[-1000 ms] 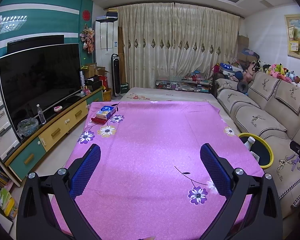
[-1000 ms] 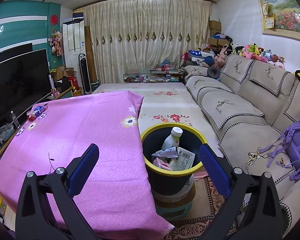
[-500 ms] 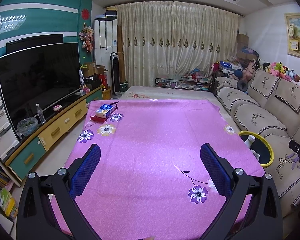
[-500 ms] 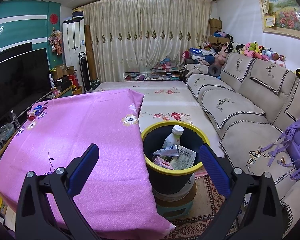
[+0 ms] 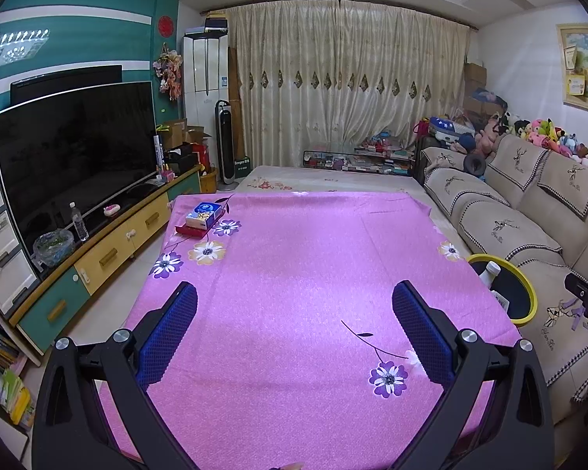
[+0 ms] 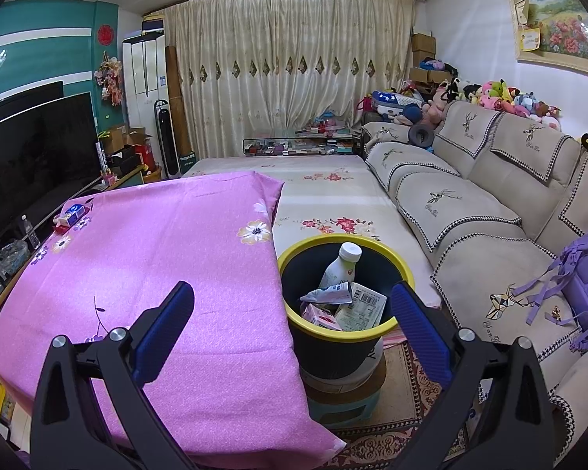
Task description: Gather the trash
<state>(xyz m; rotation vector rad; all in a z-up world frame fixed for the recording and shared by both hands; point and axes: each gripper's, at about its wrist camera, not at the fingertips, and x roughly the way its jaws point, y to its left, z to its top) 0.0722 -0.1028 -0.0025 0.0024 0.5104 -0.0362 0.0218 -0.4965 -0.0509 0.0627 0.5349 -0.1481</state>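
Both black grippers, left (image 5: 294,297) and right (image 6: 292,297), gape wide and empty beside the yellow-rimmed black trash bin (image 6: 405,274), which holds a white plastic bottle (image 6: 339,268).

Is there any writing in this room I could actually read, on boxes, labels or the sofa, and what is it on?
"Beegen" (roughly; small print): dark green box on the floor beside the black tower fan.
Script embroidery under the deer on the beige sofa covers: too small to read.
Barcode and print on the white paper packet in the yellow-rimmed black bin: unreadable.
Blue tissue box on the pink floral cloth: lettering blurred.
Red round wall ornament: character unreadable.
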